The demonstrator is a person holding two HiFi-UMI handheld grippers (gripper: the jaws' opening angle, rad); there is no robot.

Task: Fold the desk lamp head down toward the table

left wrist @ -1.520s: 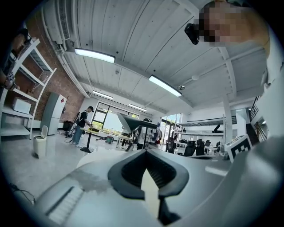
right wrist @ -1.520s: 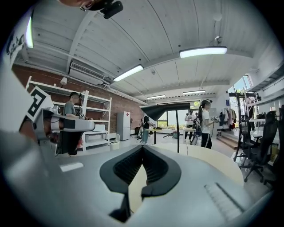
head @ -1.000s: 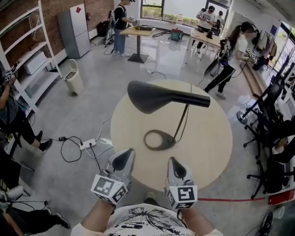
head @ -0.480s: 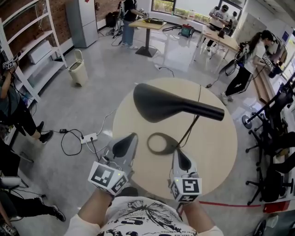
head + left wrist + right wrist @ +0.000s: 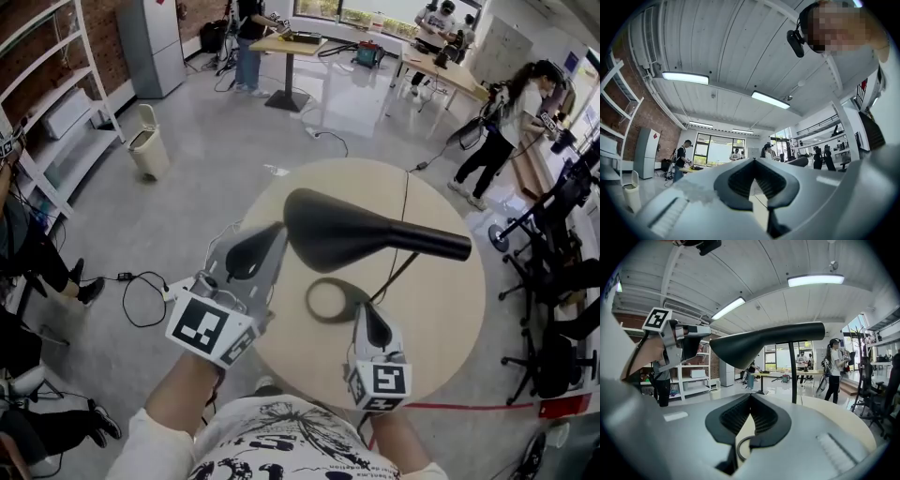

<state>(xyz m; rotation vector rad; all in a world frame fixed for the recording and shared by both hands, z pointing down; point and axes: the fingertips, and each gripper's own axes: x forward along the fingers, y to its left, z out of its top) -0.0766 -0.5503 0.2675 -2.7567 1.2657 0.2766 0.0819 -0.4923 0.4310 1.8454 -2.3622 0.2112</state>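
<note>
Right gripper (image 5: pixel 373 328) low over table (image 5: pixel 441 309) near edge, jaws together, nothing held. Tips just short of lamp base ring (image 5: pixel 330 302).

Left gripper (image 5: pixel 262 242) raised, jaws together, empty, tips just beside broad end of lamp head (image 5: pixel 347 234); contact unclear.

Right gripper view alone shows head from below: horizontal, high on thin stem (image 5: pixel 791 373). Left gripper view tilts up: ceiling, strip lights, far windows.

Round pale table, grey glossy floor. Shelves and bin (image 5: pixel 147 141) left, chairs right, people at far tables.
</note>
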